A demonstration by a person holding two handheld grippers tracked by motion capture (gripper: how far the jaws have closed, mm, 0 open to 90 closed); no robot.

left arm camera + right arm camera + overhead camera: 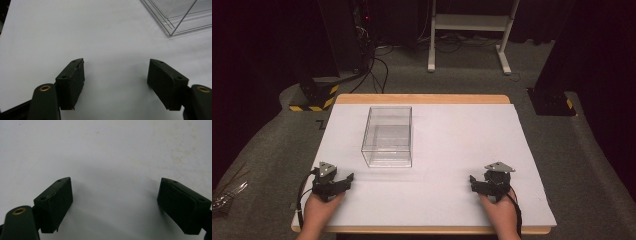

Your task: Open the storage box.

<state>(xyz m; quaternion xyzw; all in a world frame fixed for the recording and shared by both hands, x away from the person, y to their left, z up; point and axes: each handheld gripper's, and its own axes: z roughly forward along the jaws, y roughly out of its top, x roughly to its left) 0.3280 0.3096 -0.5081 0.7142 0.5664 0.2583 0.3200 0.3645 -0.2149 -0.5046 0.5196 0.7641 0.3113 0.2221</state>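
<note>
Currently the clear plastic box (388,136) sits at 11 o'clock on the white sheet (452,145). Left gripper (337,182) and right gripper (479,185) rest near edge, jaws spread, empty. Box probably light, rigid, slick, crackable; pinch one thin wall at rim.

A clear, rectangular, open-topped plastic box (387,136) is set on a white sheet (452,150) spread over a light wooden table (422,98); its corner (180,17) is seen in the left gripper view. Beyond the table, on grey carpet (462,80), a white metal frame (469,25) and black cables (379,65) are seen. Yellow-and-black striped bases (314,97) are placed at the far left.
</note>
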